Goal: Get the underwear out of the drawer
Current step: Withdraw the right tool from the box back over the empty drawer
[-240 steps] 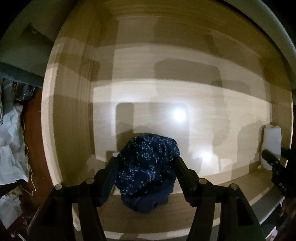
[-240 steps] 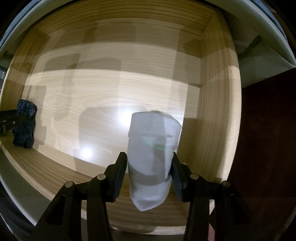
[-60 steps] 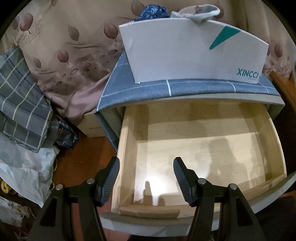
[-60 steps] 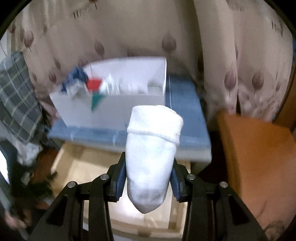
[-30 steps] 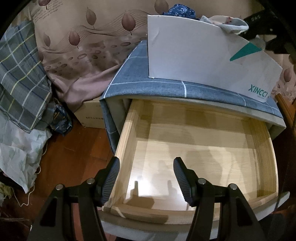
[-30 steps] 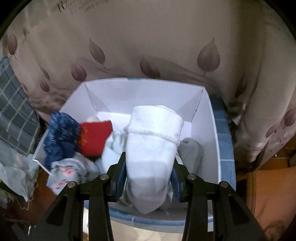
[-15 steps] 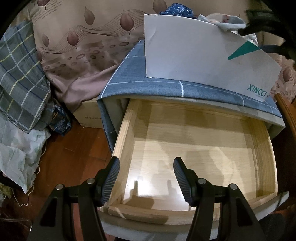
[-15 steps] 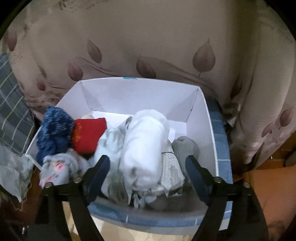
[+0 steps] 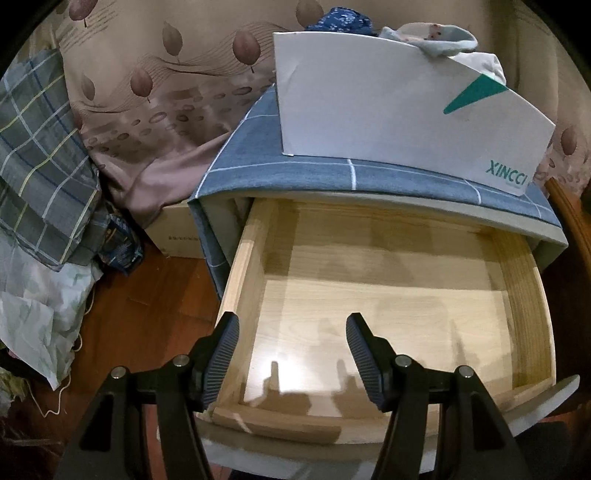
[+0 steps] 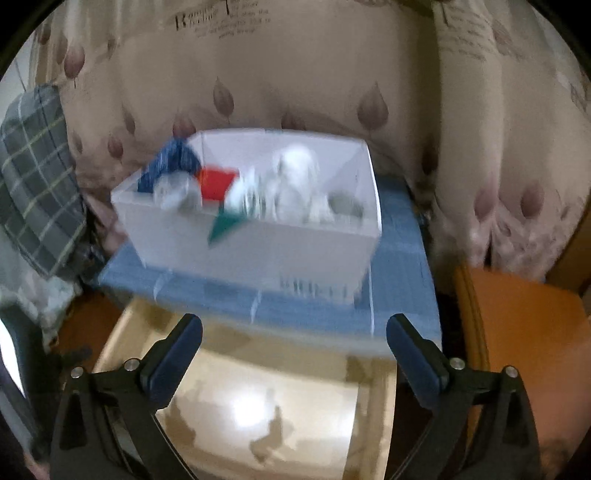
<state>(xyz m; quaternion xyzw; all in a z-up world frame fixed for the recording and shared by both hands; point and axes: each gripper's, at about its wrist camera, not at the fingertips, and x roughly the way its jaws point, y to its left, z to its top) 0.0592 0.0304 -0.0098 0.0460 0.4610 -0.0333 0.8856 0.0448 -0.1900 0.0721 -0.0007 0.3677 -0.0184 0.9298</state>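
The wooden drawer [image 9: 532,302] stands pulled out and bare inside; it also shows in the right wrist view [image 10: 122,332]. A white box [image 9: 388,110] sits on the blue-covered cabinet top [image 9: 295,177] above it, holding rolled garments: a dark blue floral one [image 9: 340,16], a pale flowered one [image 9: 432,37], and in the blurred right wrist view a white roll [image 10: 295,177] and a red one [image 10: 216,184] inside the box [image 10: 258,251]. My left gripper [image 9: 291,336] is open and empty over the drawer's front left. My right gripper [image 10: 293,347] is open and empty above the drawer.
A leaf-patterned curtain [image 9: 155,85] hangs behind. A plaid cloth [image 9: 40,166] and crumpled fabric [image 9: 33,306] lie on the wooden floor at left, beside a cardboard box [image 9: 177,232]. An orange-brown surface [image 10: 524,332] stands right of the cabinet.
My right gripper opened and let the white roll go into the box, then pulled back and up. My left gripper stayed open over the drawer, barely shifting.
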